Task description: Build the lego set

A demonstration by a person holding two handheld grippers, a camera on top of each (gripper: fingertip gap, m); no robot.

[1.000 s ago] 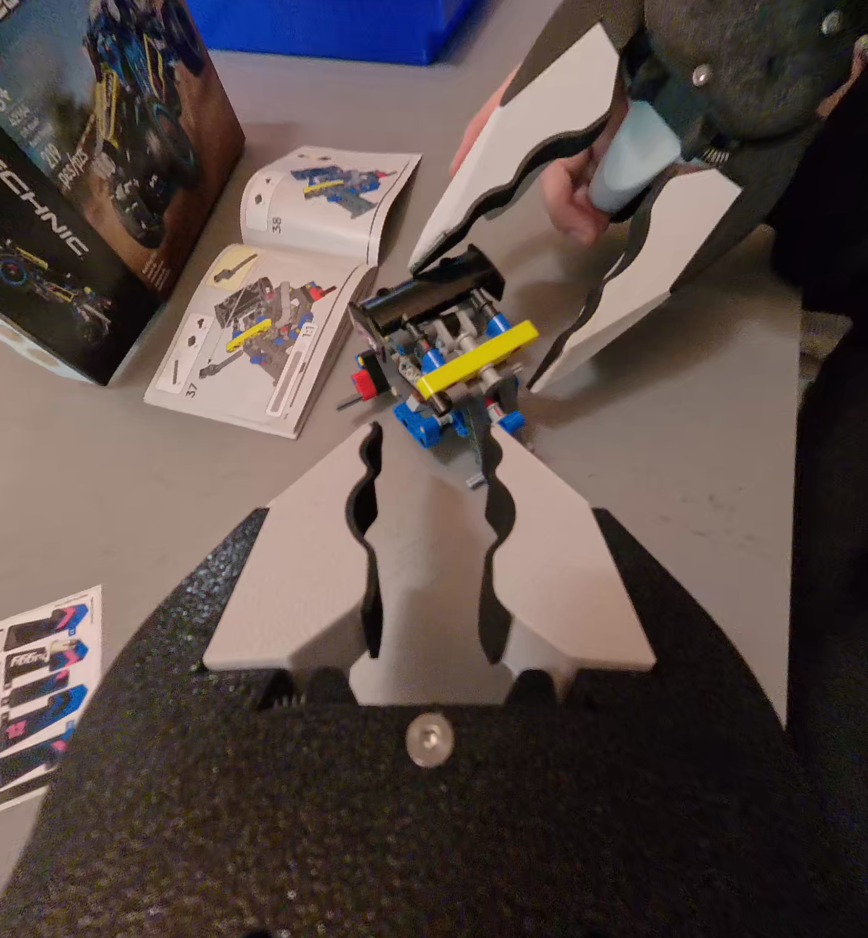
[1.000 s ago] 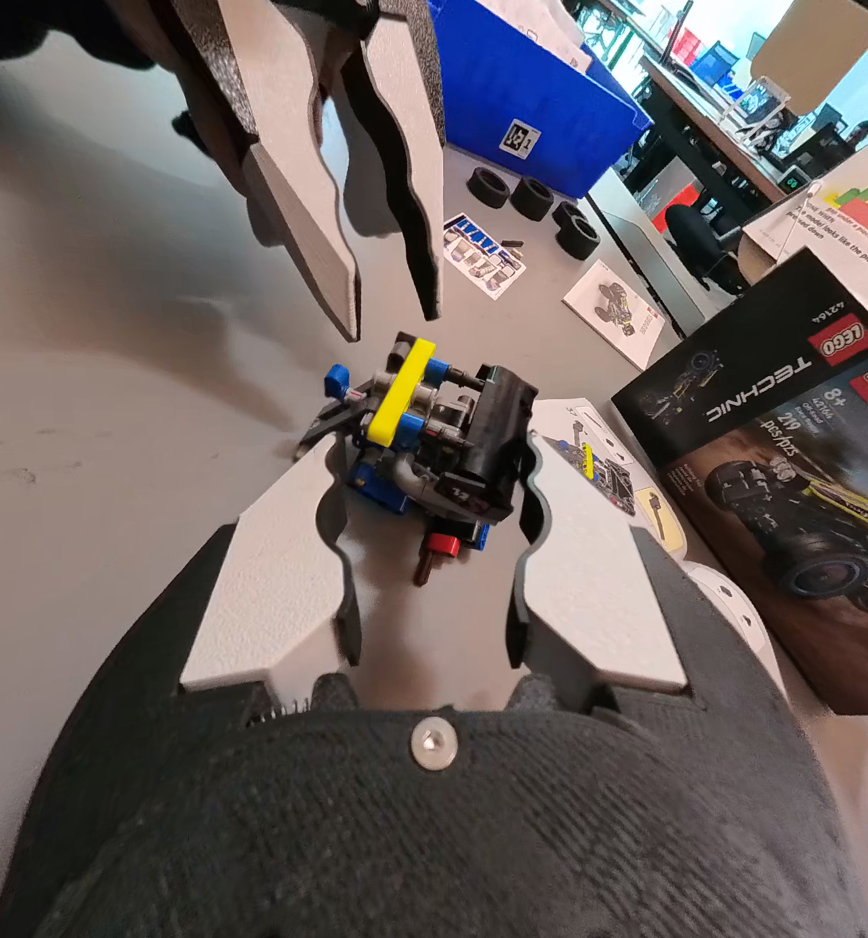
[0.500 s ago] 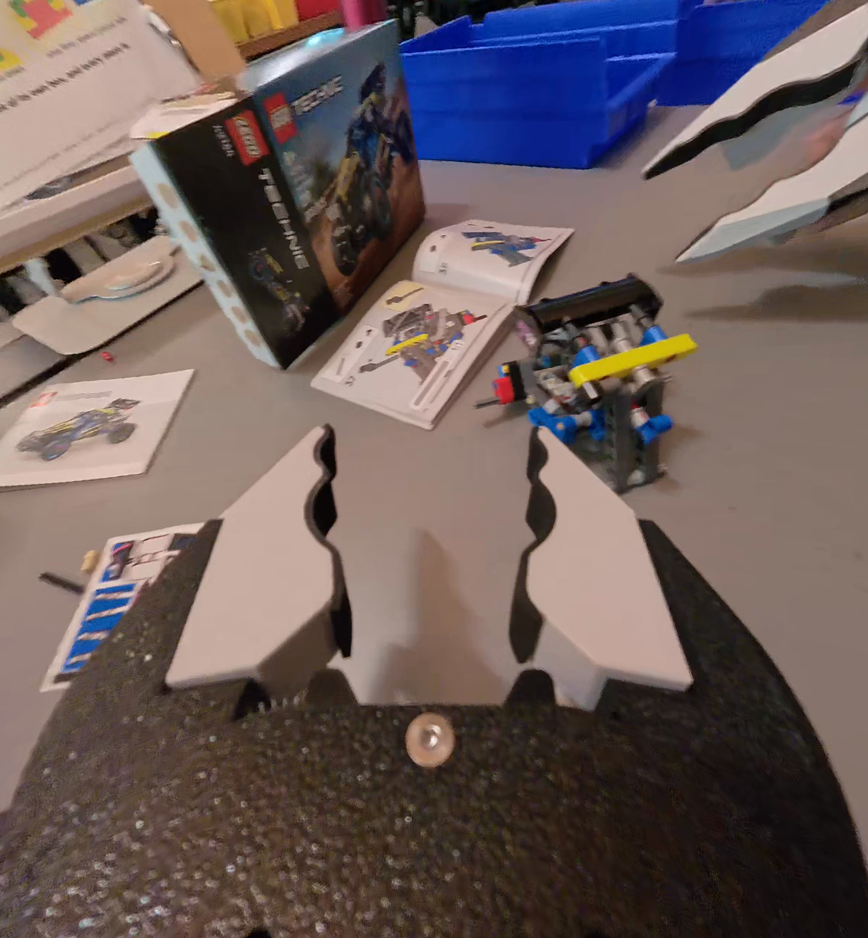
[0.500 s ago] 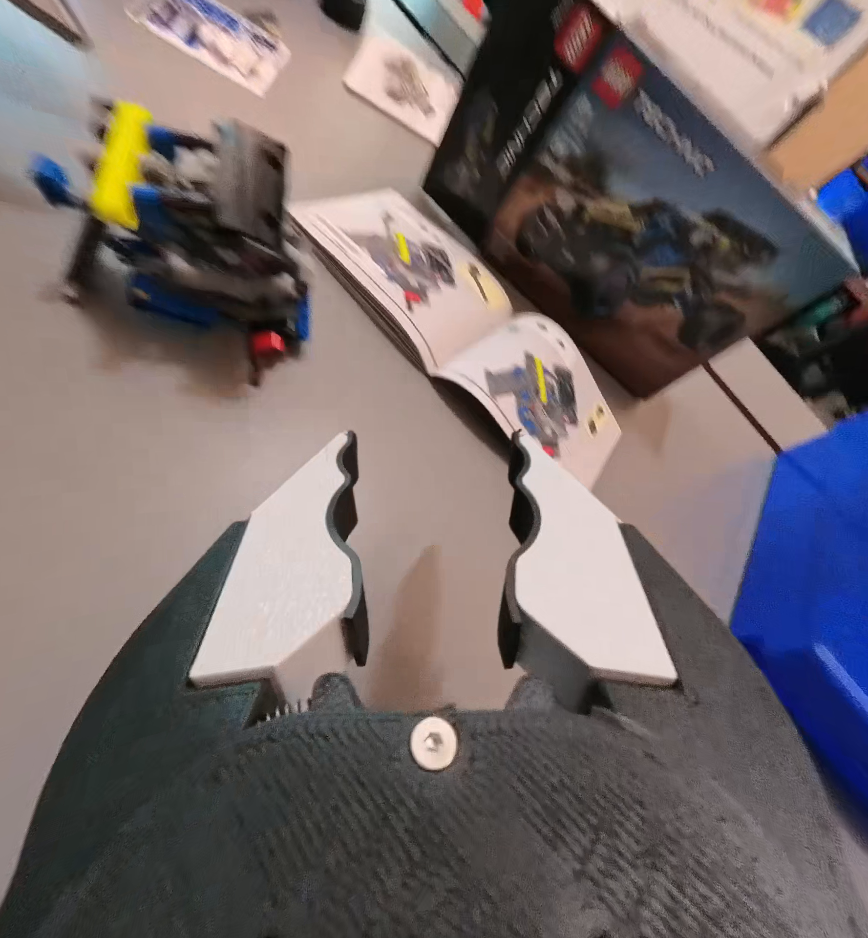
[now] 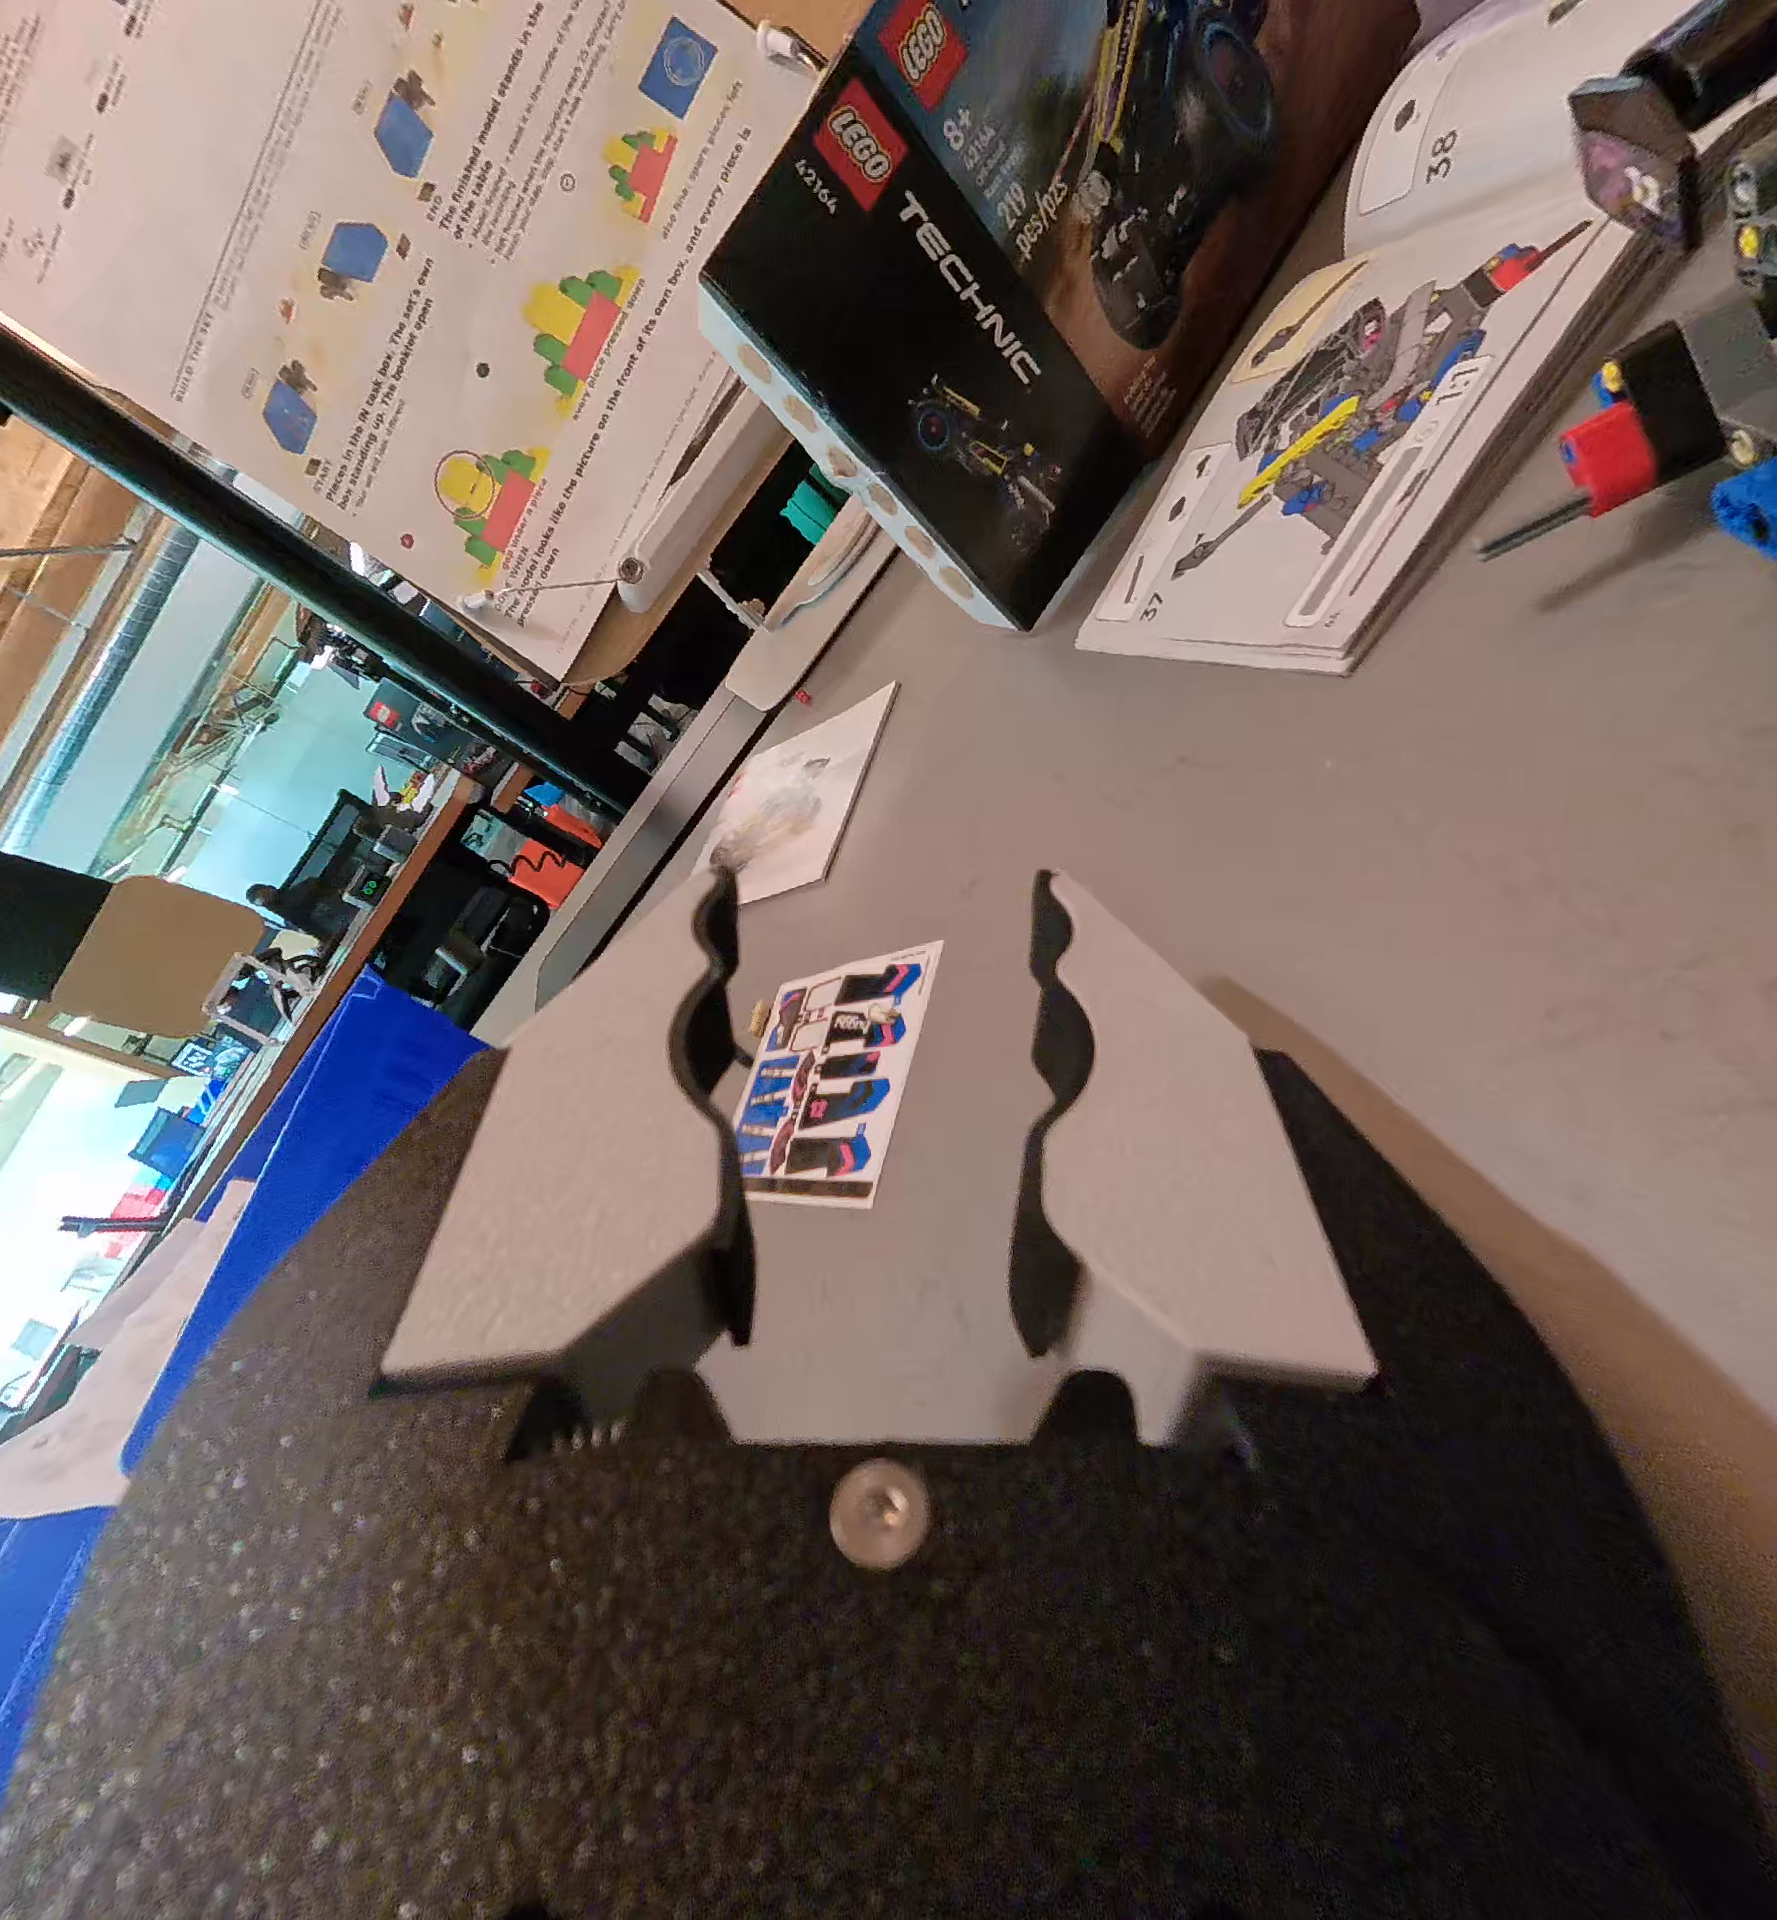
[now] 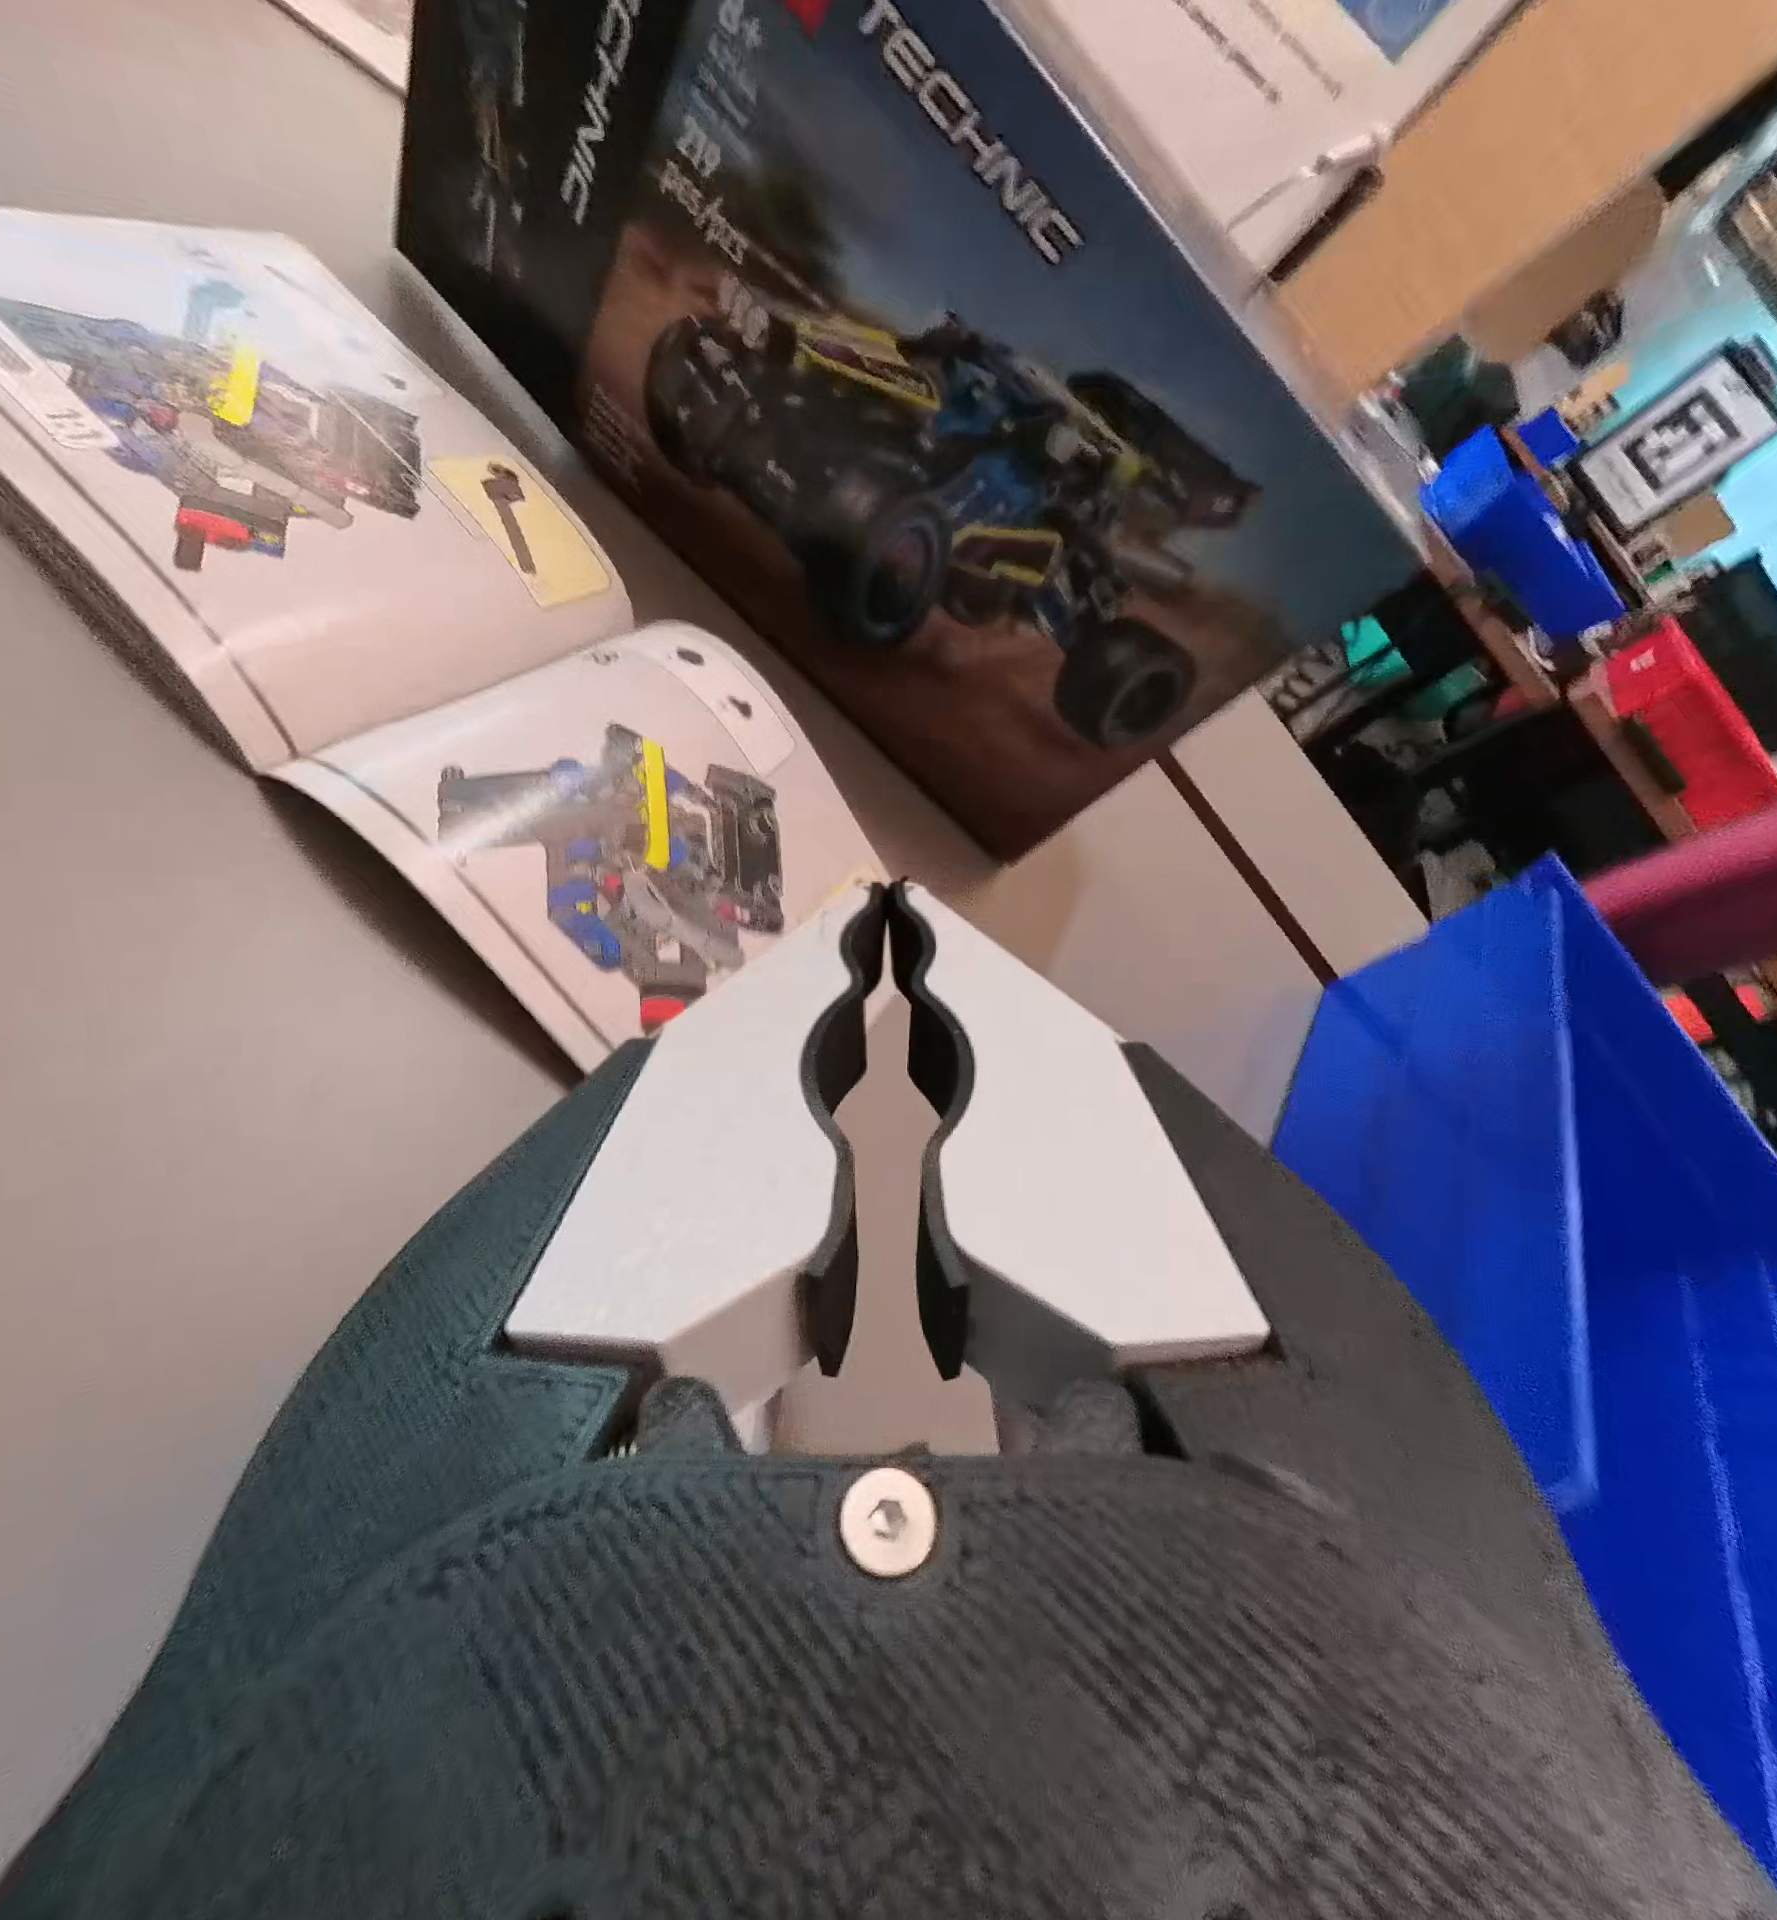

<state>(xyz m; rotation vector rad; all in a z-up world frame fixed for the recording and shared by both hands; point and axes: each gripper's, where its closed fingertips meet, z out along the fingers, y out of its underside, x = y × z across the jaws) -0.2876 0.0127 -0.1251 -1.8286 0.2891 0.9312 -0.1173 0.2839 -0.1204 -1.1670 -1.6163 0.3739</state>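
My left gripper [image 5: 884, 894] is open and empty above the grey table [image 5: 1383, 883], tilted to one side. A sticker sheet [image 5: 832, 1081] lies on the table between its fingers, untouched. The small brick model [image 5: 1736, 343] with black, blue, red and grey parts stands at the upper right edge of the left wrist view, well away from the fingers. My right gripper [image 6: 889, 896] is shut with nothing between its fingertips. It hovers over the near corner of the open instruction booklet [image 6: 427, 665].
The dark toy box [image 5: 988, 270] stands behind the open booklet [image 5: 1372, 457]; it also shows in the right wrist view [image 6: 925, 395]. A small leaflet [image 5: 801, 800] lies near the table's far edge. A blue bin [image 6: 1590, 1226] sits right of my right gripper. A printed poster [image 5: 364, 260] hangs beyond the table. The gap from one gripper's tips to the other's is roughly 35 cm.
Both grippers have pulled away from the brick model, which stays on the table. The left swung left, rolled and narrowed slightly, still open. The right swung right toward the booklet and closed on nothing.
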